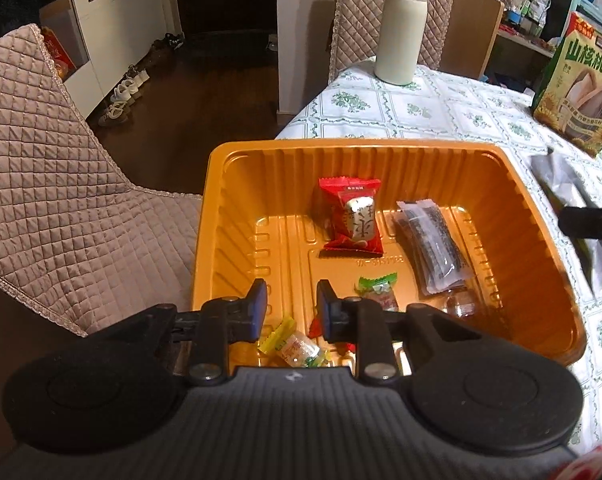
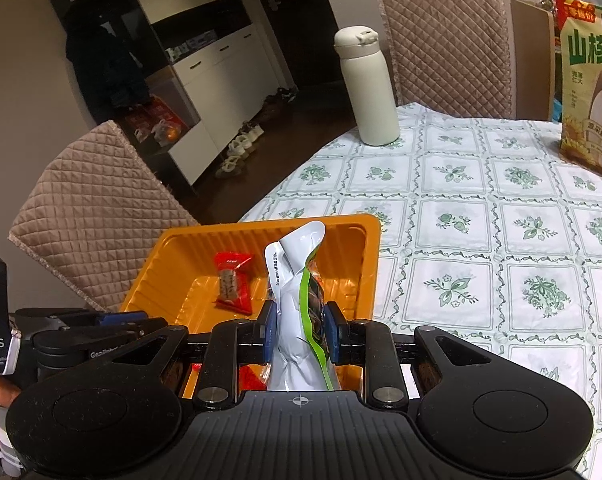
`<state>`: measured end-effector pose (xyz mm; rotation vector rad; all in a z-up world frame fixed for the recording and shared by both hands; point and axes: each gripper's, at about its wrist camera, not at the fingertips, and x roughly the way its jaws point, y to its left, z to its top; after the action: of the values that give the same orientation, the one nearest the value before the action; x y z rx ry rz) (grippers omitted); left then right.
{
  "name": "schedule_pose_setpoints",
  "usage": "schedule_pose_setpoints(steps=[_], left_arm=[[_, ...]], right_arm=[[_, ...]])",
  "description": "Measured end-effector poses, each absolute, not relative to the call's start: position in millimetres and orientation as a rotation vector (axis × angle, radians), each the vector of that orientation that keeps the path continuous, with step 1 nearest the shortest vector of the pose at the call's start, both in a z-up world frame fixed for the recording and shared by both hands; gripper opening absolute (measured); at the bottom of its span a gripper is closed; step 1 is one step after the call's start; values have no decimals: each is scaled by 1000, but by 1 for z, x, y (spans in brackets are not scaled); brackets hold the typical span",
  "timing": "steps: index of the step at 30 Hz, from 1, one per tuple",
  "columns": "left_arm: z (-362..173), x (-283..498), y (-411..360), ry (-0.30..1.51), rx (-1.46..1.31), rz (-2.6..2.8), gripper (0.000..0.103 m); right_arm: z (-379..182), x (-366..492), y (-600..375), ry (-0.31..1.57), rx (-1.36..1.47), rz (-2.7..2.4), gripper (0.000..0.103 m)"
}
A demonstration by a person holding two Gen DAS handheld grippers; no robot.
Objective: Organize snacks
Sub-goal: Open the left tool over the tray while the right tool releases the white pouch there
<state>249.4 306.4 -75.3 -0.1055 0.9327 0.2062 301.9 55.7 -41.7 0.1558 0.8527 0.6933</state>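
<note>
Right hand-held gripper (image 2: pixel 301 330) clamped on silver pouch (image 2: pixel 297 280) above orange tray (image 2: pixel 371 240); left hand-held gripper (image 1: pixel 291 304) empty, nearly closed, inside tray. Light, crinkly, slippery foil; best pinched mid-body.

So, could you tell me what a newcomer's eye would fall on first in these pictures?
The orange tray at the table's near edge stands out, with a red snack packet and small candies inside. Just above it, the right gripper pinches a white-and-green pouch upright between its fingers. Farther back, a cream bottle stands on the floral tablecloth.
</note>
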Motion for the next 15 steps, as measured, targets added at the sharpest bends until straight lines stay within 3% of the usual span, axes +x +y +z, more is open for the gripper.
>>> schedule_pose_setpoints(steps=[6, 15], left_arm=[[-68, 246, 305, 918, -121, 198, 30], [-64, 241, 303, 907, -139, 195, 30]], right_arm=[[-45, 305, 61, 878, 161, 678, 25], [-53, 309, 68, 901, 171, 651, 25]])
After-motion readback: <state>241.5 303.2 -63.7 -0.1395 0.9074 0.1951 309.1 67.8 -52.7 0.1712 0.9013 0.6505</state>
